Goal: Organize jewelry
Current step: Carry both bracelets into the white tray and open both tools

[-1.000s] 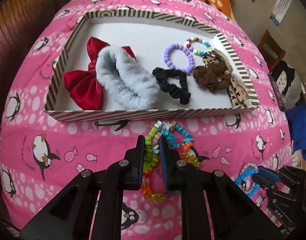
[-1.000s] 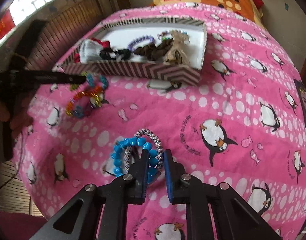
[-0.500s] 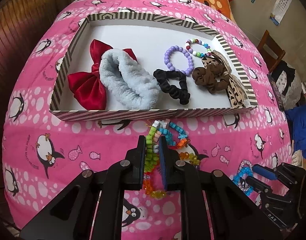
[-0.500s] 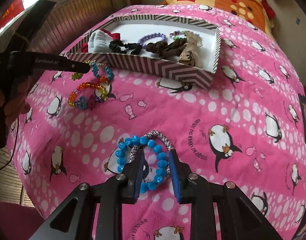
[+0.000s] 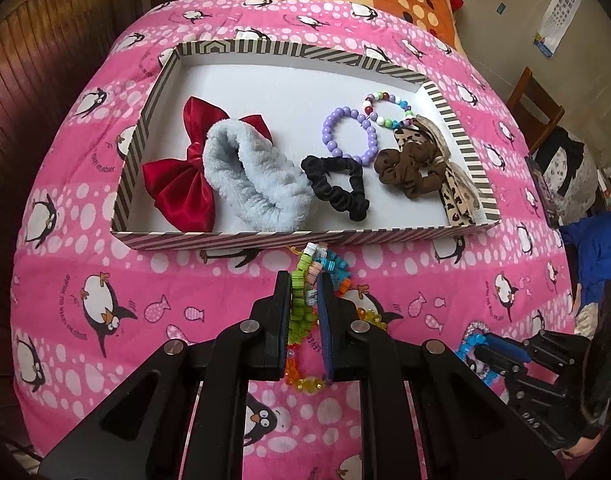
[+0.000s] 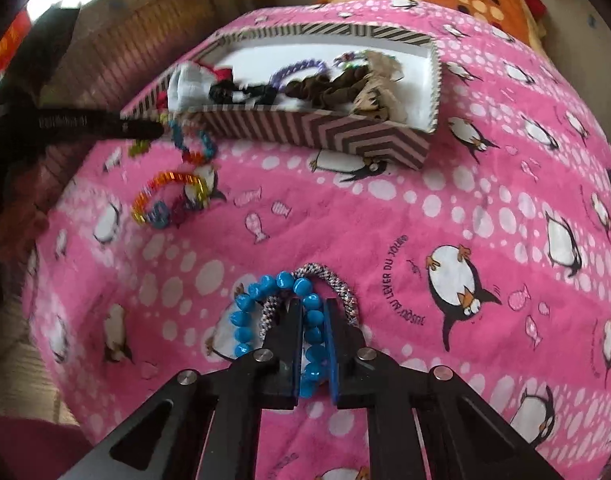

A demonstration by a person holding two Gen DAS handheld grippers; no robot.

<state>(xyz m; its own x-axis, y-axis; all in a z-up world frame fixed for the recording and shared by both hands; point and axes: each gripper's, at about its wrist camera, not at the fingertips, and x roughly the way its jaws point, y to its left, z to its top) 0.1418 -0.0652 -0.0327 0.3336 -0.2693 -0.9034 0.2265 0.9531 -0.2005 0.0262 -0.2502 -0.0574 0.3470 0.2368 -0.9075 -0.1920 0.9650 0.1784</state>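
Pink penguin bedspread (image 5: 85, 300) carries our box (image 5: 305, 236), already holding scrunchies (image 5: 337, 188) and bracelets. Our left gripper (image 5: 305, 312) fingers pinch the green bracelet (image 5: 301, 300), our right gripper (image 6: 314, 328) the blue bracelet (image 6: 313, 320), seemingly lifted; a rainbow bracelet (image 6: 165, 196) waits.

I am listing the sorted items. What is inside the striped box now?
Inside the striped box lie a red bow, a fluffy blue band, a black scrunchie, a purple bead bracelet, a multicolour bead bracelet, a brown scrunchie and a leopard-print tie. The fluffy blue band covers part of the red bow.
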